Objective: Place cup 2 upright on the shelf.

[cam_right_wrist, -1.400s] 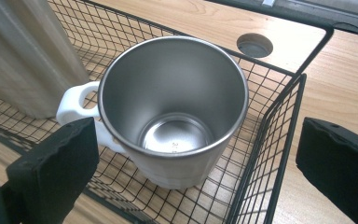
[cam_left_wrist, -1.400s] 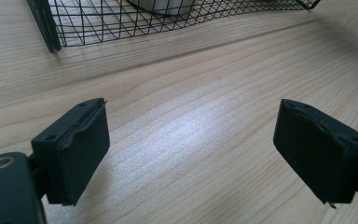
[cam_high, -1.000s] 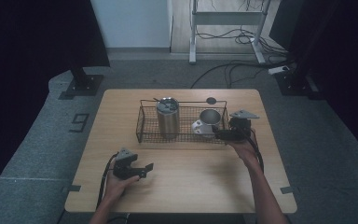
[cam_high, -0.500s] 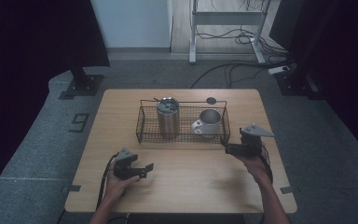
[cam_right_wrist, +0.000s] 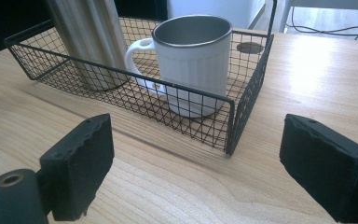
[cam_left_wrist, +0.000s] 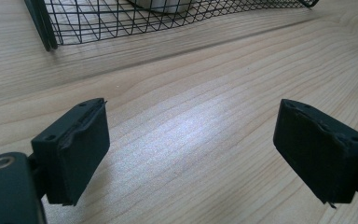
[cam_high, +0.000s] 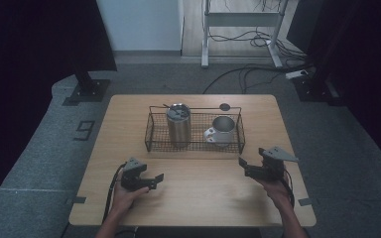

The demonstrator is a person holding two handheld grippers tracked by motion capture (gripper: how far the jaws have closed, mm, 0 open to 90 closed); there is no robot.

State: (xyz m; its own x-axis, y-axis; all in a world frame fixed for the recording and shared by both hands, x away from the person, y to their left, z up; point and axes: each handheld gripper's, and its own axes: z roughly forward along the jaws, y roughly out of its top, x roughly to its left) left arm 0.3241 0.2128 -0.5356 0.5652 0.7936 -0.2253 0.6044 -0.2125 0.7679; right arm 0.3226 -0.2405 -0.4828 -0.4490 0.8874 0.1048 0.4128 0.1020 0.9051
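A black wire basket (cam_high: 151,134) (cam_right_wrist: 242,100) stands at the middle of the wooden table (cam_high: 198,198). Inside it a steel tumbler (cam_high: 178,124) (cam_right_wrist: 91,37) stands upright on the left and a white mug (cam_high: 221,131) (cam_right_wrist: 196,60) on the right, its handle toward the tumbler. My left gripper (cam_high: 158,178) (cam_left_wrist: 193,149) rests open on the table near the front left, with bare wood between its jaws. My right gripper (cam_high: 241,163) (cam_right_wrist: 196,172) is open just in front of the basket's right corner, holding nothing.
A small dark round mark (cam_high: 224,106) (cam_right_wrist: 250,47) lies on the table behind the basket. Cables (cam_high: 250,74) run over the floor beyond the table, near a metal stand (cam_high: 206,54). A dark stand base (cam_high: 87,91) sits at the left.
My right gripper has pulled back from the basket's right end toward the front of the table, empty and open. The left gripper has stayed put.
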